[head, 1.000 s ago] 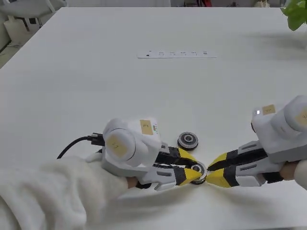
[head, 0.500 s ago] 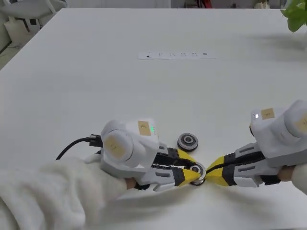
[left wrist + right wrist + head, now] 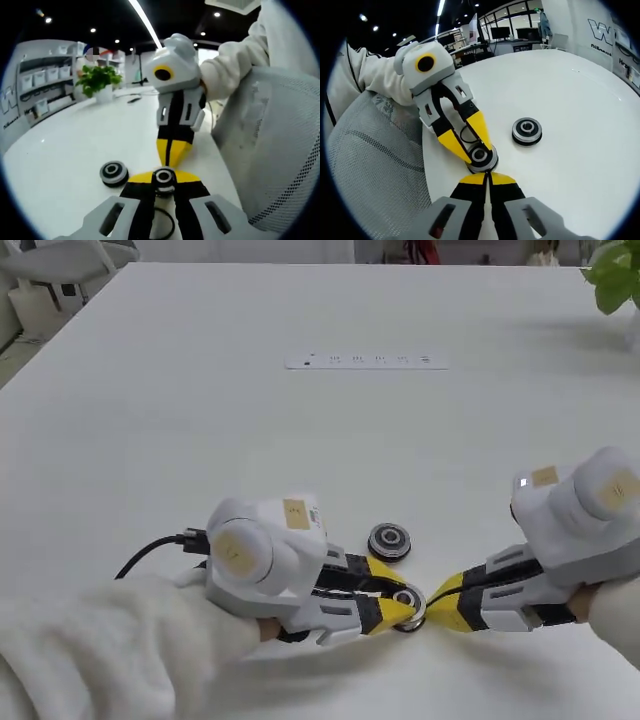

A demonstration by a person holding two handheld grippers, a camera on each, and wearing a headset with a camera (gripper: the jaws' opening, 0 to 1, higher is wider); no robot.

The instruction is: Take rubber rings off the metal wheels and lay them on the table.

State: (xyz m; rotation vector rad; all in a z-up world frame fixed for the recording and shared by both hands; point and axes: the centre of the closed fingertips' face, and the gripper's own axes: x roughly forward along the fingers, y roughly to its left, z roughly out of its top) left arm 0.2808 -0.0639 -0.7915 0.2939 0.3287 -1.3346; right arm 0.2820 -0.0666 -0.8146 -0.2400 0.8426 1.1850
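The left gripper [image 3: 400, 596] has its jaws pinching a metal wheel [image 3: 164, 176] from both sides, the yellow tips tight on its rim. Facing it tip to tip, the right gripper [image 3: 489, 176] has its jaws pressed together, their point touching the near edge of that wheel; I cannot tell whether any rubber is caught between them. A thin black ring [image 3: 172, 225] lies on the white table [image 3: 300, 440] between the left jaws, behind the wheel. A second wheel [image 3: 390, 540] lies flat just beside the left jaws, apart from both grippers.
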